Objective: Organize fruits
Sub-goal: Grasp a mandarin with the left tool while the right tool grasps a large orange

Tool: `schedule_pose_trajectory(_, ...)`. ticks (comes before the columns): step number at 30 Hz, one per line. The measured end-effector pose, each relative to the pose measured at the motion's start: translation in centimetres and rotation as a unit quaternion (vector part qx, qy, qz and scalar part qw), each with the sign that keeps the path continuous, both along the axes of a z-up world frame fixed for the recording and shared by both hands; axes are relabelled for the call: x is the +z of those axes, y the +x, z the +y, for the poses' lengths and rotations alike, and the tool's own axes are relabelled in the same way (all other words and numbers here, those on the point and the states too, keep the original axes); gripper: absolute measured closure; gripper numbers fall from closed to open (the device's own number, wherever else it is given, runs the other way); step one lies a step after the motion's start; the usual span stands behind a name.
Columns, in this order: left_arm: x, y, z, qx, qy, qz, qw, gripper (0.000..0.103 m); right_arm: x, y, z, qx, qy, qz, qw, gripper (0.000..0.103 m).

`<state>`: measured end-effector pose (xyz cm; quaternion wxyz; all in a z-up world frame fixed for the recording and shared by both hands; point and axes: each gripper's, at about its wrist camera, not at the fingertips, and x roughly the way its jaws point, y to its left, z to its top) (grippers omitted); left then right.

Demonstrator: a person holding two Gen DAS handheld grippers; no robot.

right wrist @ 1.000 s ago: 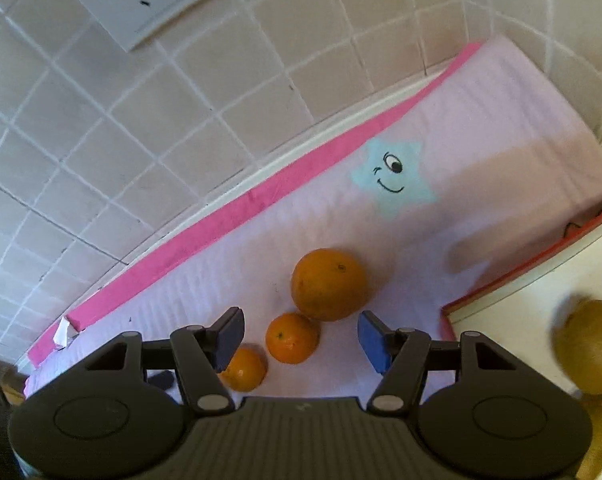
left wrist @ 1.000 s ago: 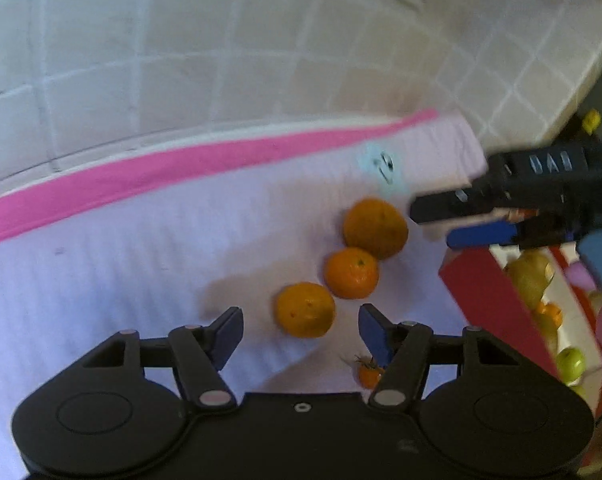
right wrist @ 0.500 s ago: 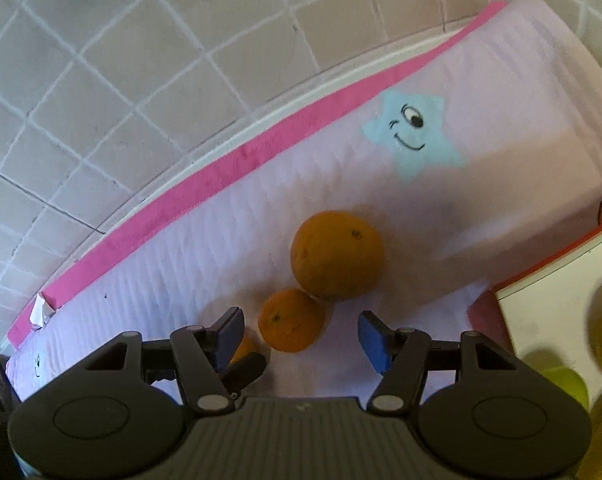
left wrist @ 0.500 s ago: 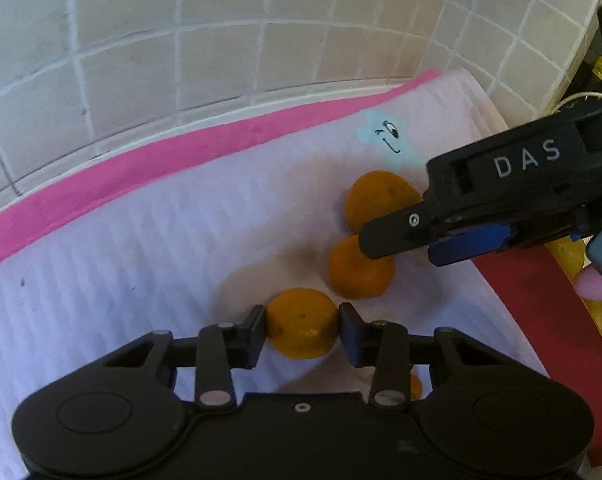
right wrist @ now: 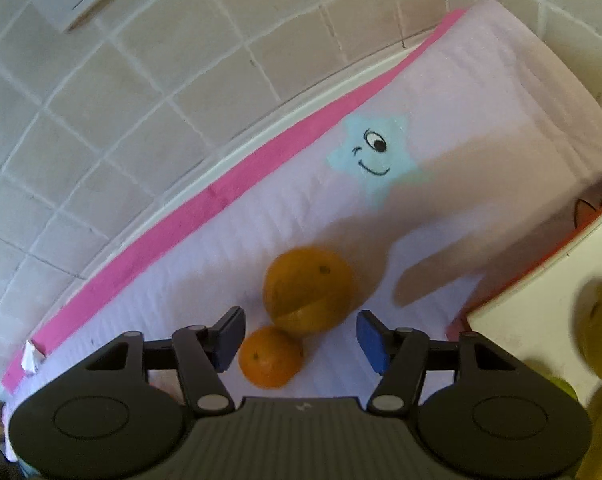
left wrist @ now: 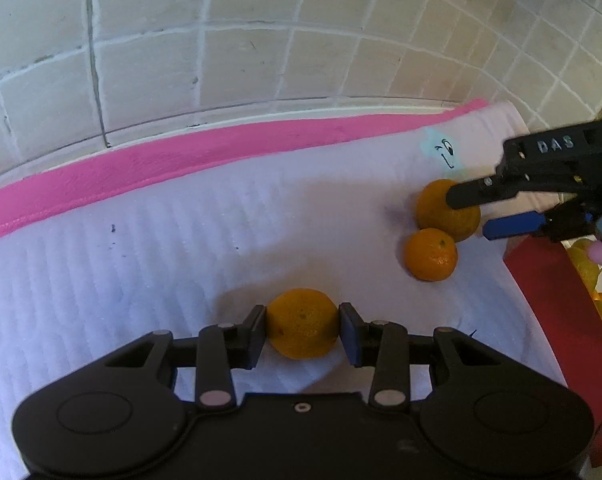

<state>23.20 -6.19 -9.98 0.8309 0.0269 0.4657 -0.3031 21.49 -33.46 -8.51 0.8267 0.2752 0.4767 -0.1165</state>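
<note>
A small mandarin (left wrist: 303,324), orange with a dimpled skin and a dark navel dot facing the camera, is clamped between both pads of the left gripper (left wrist: 303,330), over the white ribbed towel (left wrist: 141,264); whether it is lifted off the towel cannot be told; a pink band (left wrist: 141,164) is seen along the towel's far edge, against the tiled wall (left wrist: 241,60); a larger orange (right wrist: 308,290) and a smaller mandarin (right wrist: 270,357) are seen touching each other near a blue star print (right wrist: 375,158); the right gripper (right wrist: 301,336) is held with jaws apart above this pair, nothing pressed; yellow-green fruits (right wrist: 599,344) are seen in a red-edged box (left wrist: 557,280) at the right.
</note>
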Motion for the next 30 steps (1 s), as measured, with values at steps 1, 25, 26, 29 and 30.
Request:
schedule_pose_trajectory(1, 0.0, 0.0, 0.0, 0.000, 0.001, -0.001, 1.0000, 0.057, 0.0, 0.5, 0.1, 0.000, -0.007, 0.002, 1.000, 0.040)
schedule_pose_trajectory(25, -0.3, -0.7, -3.0, -0.010, 0.054, -0.037, 0.9978, 0.057, -1.9, 3.3, 1.0, 0.051, -0.088, 0.055, 0.993, 0.044)
schedule_pose_trajectory(26, -0.1, -0.6, -2.9, -0.011, 0.052, -0.035, 0.9980, 0.057, -1.7, 3.1, 1.0, 0.053, -0.085, 0.047, 0.994, 0.044)
schedule_pose_trajectory(29, 0.8, -0.6, -2.5, -0.004, 0.042, -0.035, 0.9985, 0.057, -1.1, 2.5, 0.7, 0.054, -0.051, 0.022, 0.997, 0.044)
schedule_pose_trajectory(30, 1.2, -0.8, -2.5, -0.002, 0.042, -0.040, 0.9983, 0.057, -0.7, 2.2, 0.6, 0.054, -0.044, 0.014, 0.997, 0.044)
